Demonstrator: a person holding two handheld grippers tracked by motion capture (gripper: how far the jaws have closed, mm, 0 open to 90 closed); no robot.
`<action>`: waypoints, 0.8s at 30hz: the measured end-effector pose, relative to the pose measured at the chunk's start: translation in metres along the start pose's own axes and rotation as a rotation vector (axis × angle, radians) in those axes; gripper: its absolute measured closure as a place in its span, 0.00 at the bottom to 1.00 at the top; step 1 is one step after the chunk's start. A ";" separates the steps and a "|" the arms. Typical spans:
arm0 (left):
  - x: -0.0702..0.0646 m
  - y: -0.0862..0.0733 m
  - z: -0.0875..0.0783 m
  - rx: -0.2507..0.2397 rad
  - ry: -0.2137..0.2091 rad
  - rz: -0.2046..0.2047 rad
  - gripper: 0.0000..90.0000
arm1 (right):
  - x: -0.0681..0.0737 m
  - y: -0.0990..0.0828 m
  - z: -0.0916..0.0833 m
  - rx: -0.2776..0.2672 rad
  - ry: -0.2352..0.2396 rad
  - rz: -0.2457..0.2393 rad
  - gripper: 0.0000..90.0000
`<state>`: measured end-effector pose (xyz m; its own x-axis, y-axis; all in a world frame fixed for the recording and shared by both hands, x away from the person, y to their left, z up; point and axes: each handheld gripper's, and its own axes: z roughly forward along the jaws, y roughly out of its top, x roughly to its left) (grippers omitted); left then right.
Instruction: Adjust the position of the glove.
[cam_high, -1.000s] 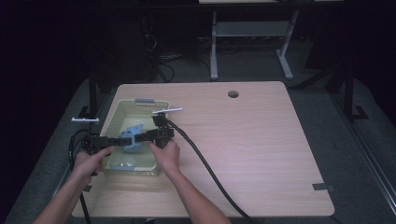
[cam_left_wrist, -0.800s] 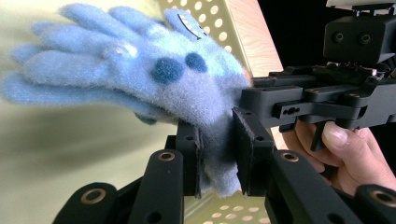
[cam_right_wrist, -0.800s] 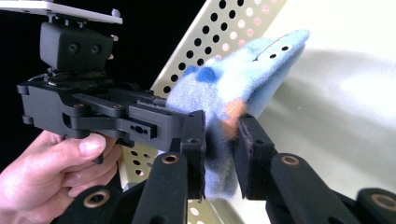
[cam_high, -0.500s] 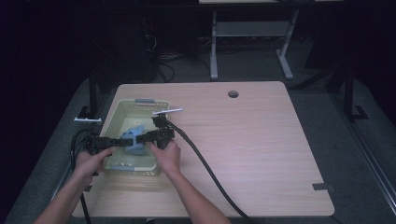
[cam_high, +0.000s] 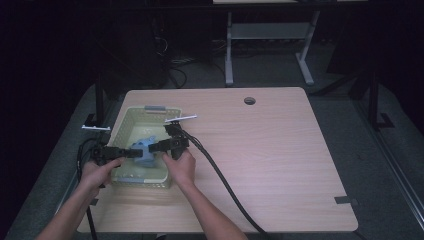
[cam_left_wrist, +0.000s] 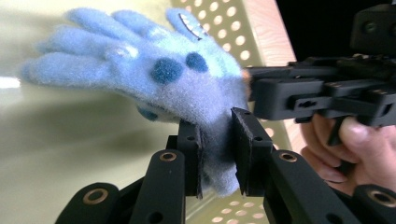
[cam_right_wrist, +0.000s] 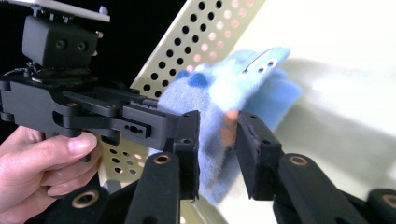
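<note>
High view: a pale yellow perforated plastic basket (cam_high: 131, 120) sits near the wooden table's (cam_high: 280, 155) left edge. Inside it, toward its near wall, a fuzzy light-blue glove with dark blue spots (cam_high: 146, 153) hangs between the left gripper (cam_high: 131, 153) and right gripper (cam_high: 153, 147).

Left gripper view: the left gripper (cam_left_wrist: 215, 149) is clenched on the glove's (cam_left_wrist: 154, 79) cuff; the right gripper (cam_left_wrist: 254, 91) meets the fabric from the right.

Right gripper view: the right gripper (cam_right_wrist: 217, 150) pinches the glove's (cam_right_wrist: 233, 88) edge, the left gripper (cam_right_wrist: 161, 123) touching beside it.
</note>
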<state>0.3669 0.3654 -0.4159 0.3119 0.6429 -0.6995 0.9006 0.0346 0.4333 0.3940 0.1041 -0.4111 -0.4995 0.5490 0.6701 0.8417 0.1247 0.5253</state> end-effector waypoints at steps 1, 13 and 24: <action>-0.002 0.001 0.001 0.017 0.028 -0.001 0.82 | -0.001 0.000 -0.002 -0.009 -0.009 0.001 0.75; -0.006 0.013 0.022 0.256 0.234 -0.009 0.80 | 0.003 0.001 -0.024 -0.054 -0.016 -0.030 0.74; -0.006 0.013 0.024 0.269 0.288 -0.038 0.67 | 0.003 -0.001 -0.034 -0.081 0.011 -0.037 0.74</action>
<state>0.3844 0.3434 -0.4195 0.2133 0.8349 -0.5075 0.9690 -0.1146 0.2187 0.3852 0.0776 -0.3922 -0.5322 0.5363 0.6551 0.8039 0.0774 0.5897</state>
